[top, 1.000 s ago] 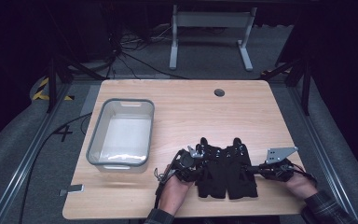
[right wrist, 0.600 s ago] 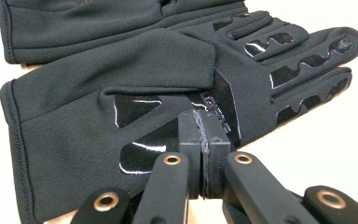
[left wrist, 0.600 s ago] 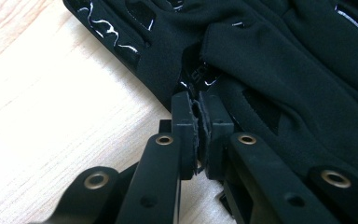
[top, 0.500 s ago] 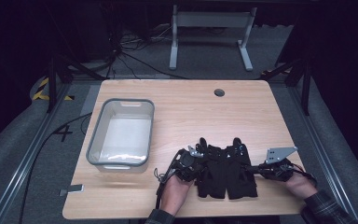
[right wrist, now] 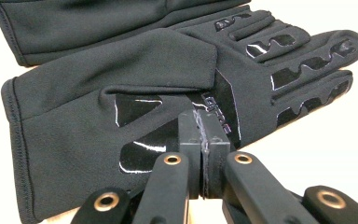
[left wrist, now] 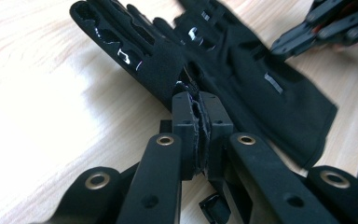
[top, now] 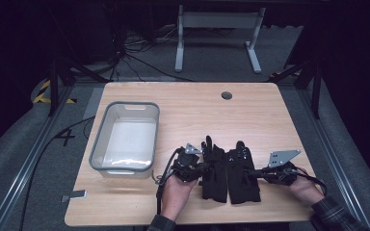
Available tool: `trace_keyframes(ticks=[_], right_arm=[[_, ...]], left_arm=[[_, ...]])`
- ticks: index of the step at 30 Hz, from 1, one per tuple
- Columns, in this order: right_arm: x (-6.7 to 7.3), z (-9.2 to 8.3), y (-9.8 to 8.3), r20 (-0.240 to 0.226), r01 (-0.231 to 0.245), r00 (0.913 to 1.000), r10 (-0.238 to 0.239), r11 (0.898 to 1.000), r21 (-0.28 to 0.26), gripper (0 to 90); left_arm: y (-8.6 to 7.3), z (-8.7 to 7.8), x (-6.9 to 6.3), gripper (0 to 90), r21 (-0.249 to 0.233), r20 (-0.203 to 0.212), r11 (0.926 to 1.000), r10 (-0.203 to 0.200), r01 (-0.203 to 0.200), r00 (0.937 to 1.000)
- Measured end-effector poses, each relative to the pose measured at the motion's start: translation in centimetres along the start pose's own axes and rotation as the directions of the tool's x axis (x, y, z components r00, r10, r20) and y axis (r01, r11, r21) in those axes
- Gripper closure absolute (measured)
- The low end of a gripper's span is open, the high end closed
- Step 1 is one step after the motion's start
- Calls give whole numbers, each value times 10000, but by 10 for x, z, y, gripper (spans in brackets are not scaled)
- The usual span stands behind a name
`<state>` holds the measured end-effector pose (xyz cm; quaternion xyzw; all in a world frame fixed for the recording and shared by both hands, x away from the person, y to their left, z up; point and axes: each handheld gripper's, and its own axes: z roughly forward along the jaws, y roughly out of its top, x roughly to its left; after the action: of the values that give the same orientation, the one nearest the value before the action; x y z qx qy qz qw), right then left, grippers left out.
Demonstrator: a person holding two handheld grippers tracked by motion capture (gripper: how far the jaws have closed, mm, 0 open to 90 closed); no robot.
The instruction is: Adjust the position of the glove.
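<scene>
A wooden table (top: pixel 183 103) in a dark room — a clear bin (top: pixel 125 136) at its left. Near edge: two black gloves (top: pixel 229 171) side by side, the left gripper (top: pixel 203 166) pinching the left one, the right gripper (top: pixel 250 171) closed against the right one.

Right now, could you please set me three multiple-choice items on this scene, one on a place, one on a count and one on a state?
1. Where does the clear bin stand relative to the gloves?
A. To their left on the table
B. On top of them
C. On the floor

2. How many black gloves lie on the table?
A. One
B. Two
C. Four

3. How are the left tongs?
A. Wide open above the bin
B. Shut at the edge of the left glove
C. Lying loose on the table

Answers: 1 A, the high view shows the bin left of the gloves. 2 B, the left glove and right glove lie side by side. 3 B, the jaws meet at the glove's edge.
</scene>
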<state>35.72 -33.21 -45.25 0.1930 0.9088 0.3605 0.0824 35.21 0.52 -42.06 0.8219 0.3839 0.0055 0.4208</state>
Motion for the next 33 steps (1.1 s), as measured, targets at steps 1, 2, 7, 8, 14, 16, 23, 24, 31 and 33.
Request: trace_keyframes(ticks=[1,2,7,8,14,16,23,24,31,33], right_arm=[[0,1,1,12,11,10000,-11,10000,5,900],[1,3,3,0,42,10000,-42,10000,-23,900],[-2,5,4,-132,-33,9999,32,10000,-87,900],[-2,5,4,-124,-18,9999,17,10000,-87,900],[-1,5,4,-76,-1,10000,1,9999,-105,900],[-1,5,4,-76,-10,10000,9,9999,-109,900],[-1,6,4,-65,-16,10000,15,9999,-154,900],[-1,6,4,-65,-16,10000,15,9999,-154,900],[-3,13,11,-121,96,9999,-97,9999,-136,900],[-2,17,16,-187,218,9996,-221,9997,-142,900]], left_arm=[[1,-1,0,866,-76,64,10000,-9,9,10000],[2,-1,0,866,-108,148,9999,-34,36,9999],[3,-3,0,866,149,-85,9998,-113,114,9999],[2,-2,0,866,180,-136,9998,-117,119,9998],[-2,-5,0,866,374,-179,9991,-195,201,9997],[-3,-6,0,866,371,-173,9991,-204,210,9996],[3,-1,-2,865,210,4,9997,-128,128,9999],[3,-1,-2,865,210,4,9997,-128,128,9999],[22,2,-10,864,-168,119,9992,357,-355,9993],[27,4,-11,864,-205,147,9986,484,-481,9987]])
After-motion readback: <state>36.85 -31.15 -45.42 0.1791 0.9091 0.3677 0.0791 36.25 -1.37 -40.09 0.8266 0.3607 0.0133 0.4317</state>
